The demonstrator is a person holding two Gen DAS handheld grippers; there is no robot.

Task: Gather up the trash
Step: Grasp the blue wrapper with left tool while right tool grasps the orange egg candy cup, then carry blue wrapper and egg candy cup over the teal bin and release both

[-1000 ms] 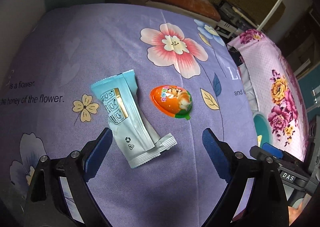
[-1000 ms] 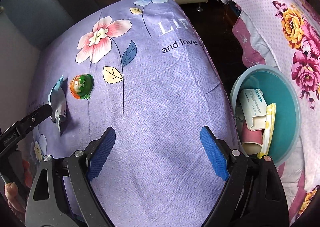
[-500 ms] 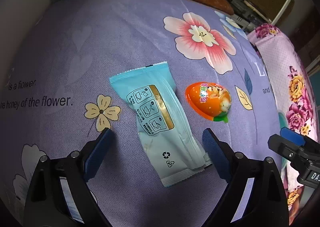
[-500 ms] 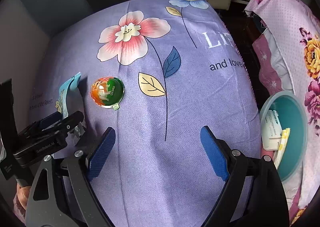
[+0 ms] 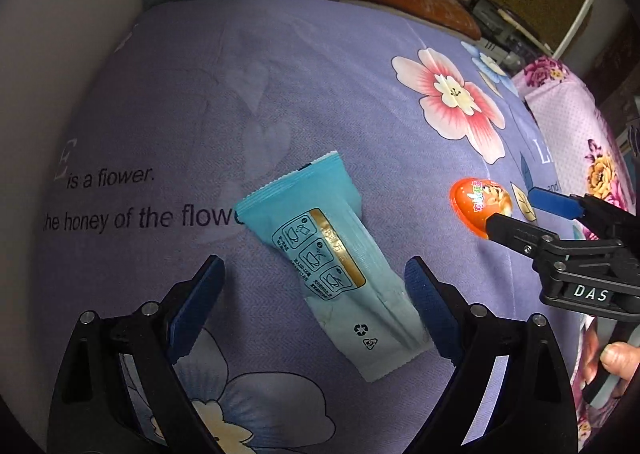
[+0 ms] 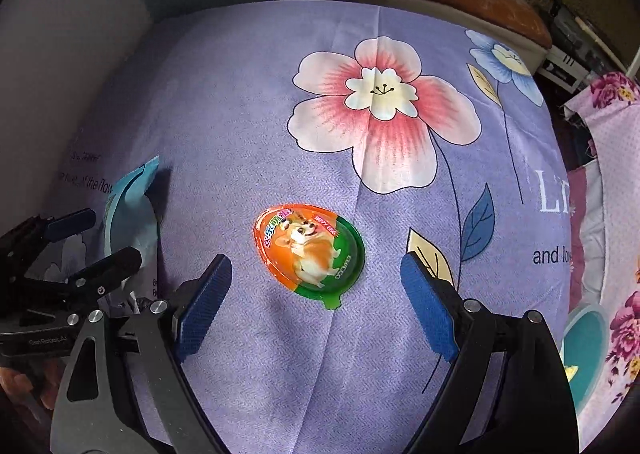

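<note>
- We find both tools at the approach stage; nothing is lifted yet and two pieces of trash lie flat on the purple cloth [image 6: 248, 102].
- Left gripper [image 5: 316, 296]: jaws spread wide, nothing pinched. The packet [image 5: 320, 254] lies slantwise between them, its lower end close against the right-hand pad; we cannot tell whether that pad touches it.
- Right gripper [image 6: 316, 296]: jaws spread wide, empty. The egg lid [image 6: 310, 252] lies between and just ahead of the pads, clear of both.
- The bin [image 6: 586, 338] shows as a teal rim at the right edge of the right wrist view, below the cloth's edge, some items already in it.
- Our judgement of the next move: each tool must come down until its pads straddle its item, then close. The packet is thin and limp, so the pads need to meet across its narrow width. The egg lid is flat and low, so the pads will likely have to scrape the cloth to catch its rim, and may gather fabric.
- Room: the two tools work close together; in the left wrist view the right gripper's fingers [image 5: 516, 232] overlap the egg lid, not far from the packet. Closing both at once risks a knock.
- Edges: open cloth lies above and left of both items. The cloth drops off on the right, with the floral bedding [image 6: 616, 182] beyond, so the bin sits in a narrow gap.
</note>
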